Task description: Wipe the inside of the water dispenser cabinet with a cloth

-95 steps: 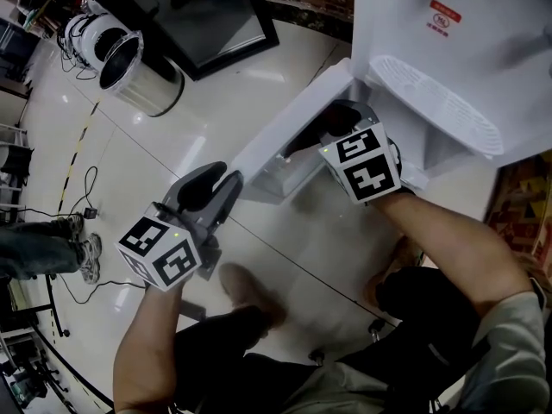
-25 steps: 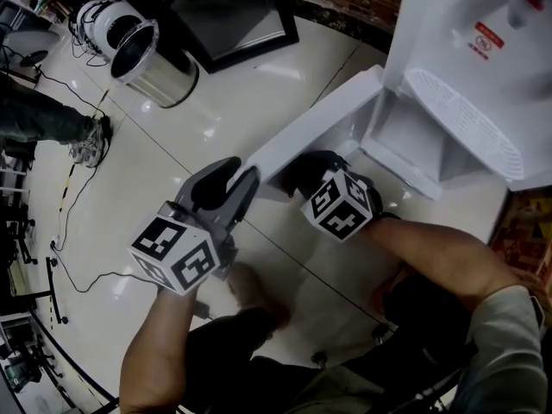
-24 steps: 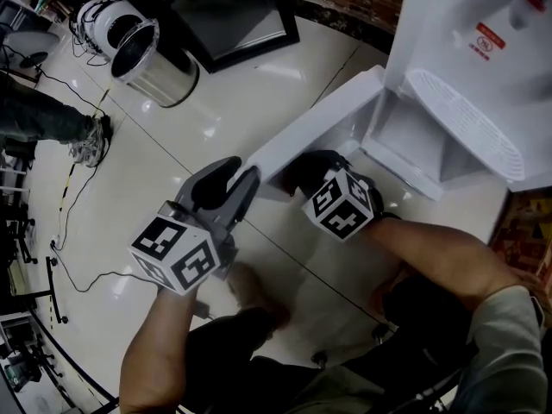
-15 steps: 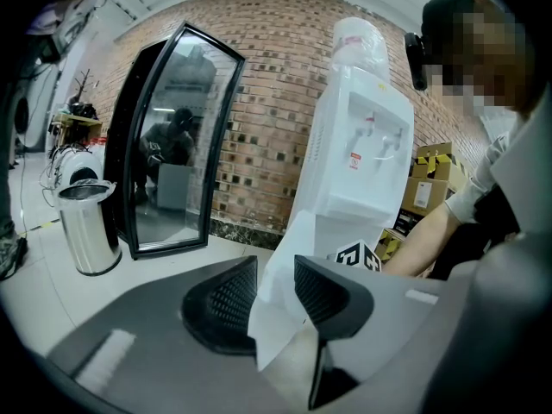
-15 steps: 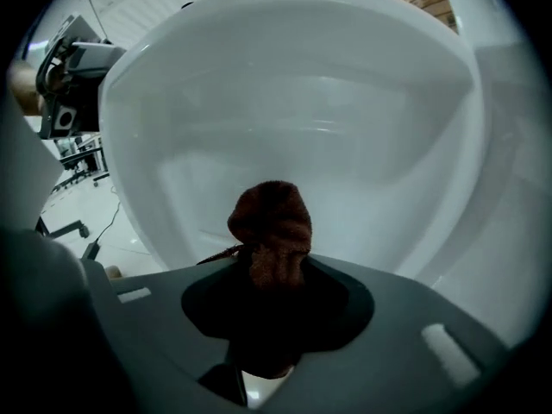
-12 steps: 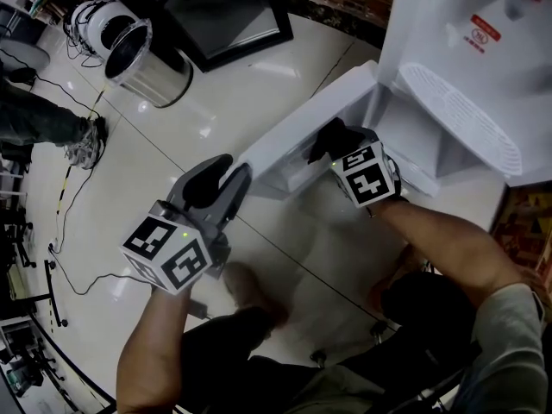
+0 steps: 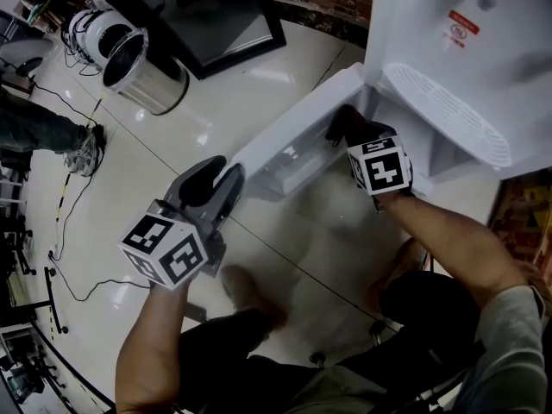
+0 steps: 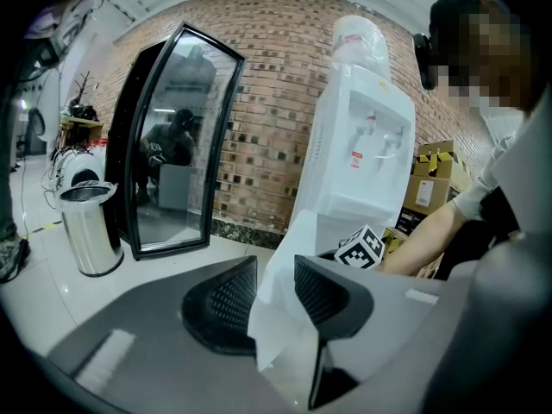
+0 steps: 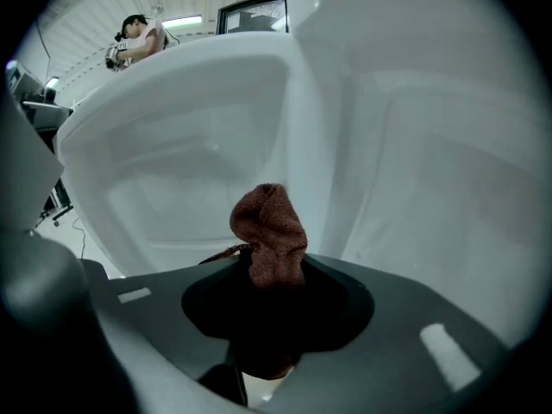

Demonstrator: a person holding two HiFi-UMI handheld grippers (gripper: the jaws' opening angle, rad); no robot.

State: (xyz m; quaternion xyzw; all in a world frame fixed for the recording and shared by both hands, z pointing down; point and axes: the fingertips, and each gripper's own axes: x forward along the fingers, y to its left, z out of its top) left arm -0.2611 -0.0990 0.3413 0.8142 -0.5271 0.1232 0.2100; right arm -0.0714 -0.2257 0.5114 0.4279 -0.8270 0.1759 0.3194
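Observation:
The white water dispenser [image 7: 448, 50] stands at the upper right in the head view, its cabinet door [image 7: 293, 128] swung open toward me. My left gripper [image 7: 226, 172] is shut on the door's free edge, and in the left gripper view the white door [image 8: 280, 317] fills the gap between the pads. My right gripper [image 7: 343, 128] is up at the hinge side of the opening, shut on a brown cloth [image 9: 269, 231]. In the right gripper view the cloth's bunched tip stands before the corner where the door's inner face [image 9: 190, 162] meets the cabinet's inner wall [image 9: 431, 179].
On the shiny tiled floor at upper left stand a steel bin [image 7: 142, 72] and a black-framed glass panel [image 7: 220, 15]. Cables [image 7: 73, 205] and a bystander's shoe [image 7: 82, 149] lie at the left. The drip grille [image 7: 440, 110] juts out above the cabinet. My legs fill the bottom.
My right gripper has moved up and to the right with the cloth, from the door's lower end to the hinge side of the opening, rolling as it went. The left gripper has stayed put.

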